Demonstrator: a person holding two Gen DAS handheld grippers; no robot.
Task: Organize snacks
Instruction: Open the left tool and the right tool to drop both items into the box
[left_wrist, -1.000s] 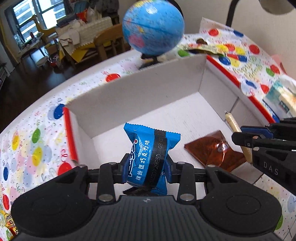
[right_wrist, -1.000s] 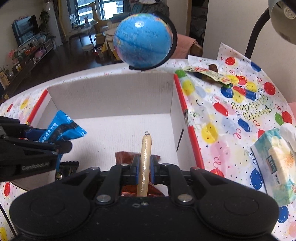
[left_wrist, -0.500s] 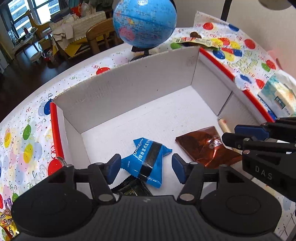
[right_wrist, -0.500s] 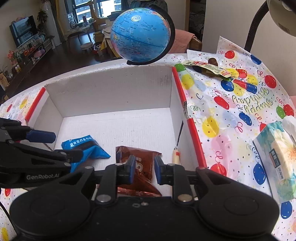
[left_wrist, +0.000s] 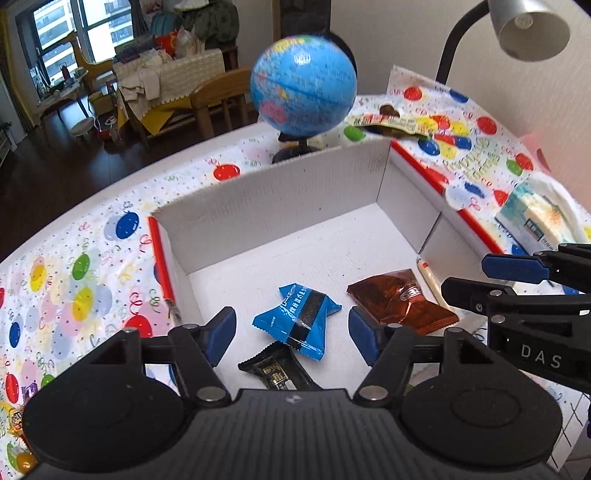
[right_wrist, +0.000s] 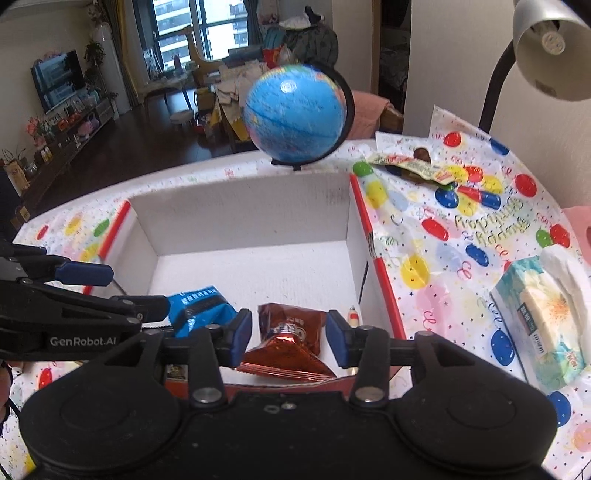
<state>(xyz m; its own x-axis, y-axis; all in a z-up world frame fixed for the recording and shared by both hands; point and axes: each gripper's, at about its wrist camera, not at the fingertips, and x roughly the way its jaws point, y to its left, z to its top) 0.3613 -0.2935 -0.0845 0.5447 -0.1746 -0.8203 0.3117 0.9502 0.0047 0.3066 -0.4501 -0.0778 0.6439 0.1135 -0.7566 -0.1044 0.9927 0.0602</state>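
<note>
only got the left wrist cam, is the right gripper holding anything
observer: No. The right gripper has its jaws opening and the pads touch nothing.
operator: what's under it then
observer: The brown packet, lying in the box, shows centred between the pads.
operator: and the sausage
observer: The sausage shows only its tip, just outside the right finger, by the box's right wall.

Box (left_wrist: 280, 206) ahead of my tools: white inside, red edge strips; snacks below my pads: blue packet with black band (left_wrist: 297, 320), glossy brown packet (left_wrist: 400, 301), black wrapper (left_wrist: 275, 367); my pads (left_wrist: 221, 334) blue, arms black; tablecloth (right_wrist: 461, 236) white, multicolour balloons; globe (right_wrist: 293, 120) blue.
</note>
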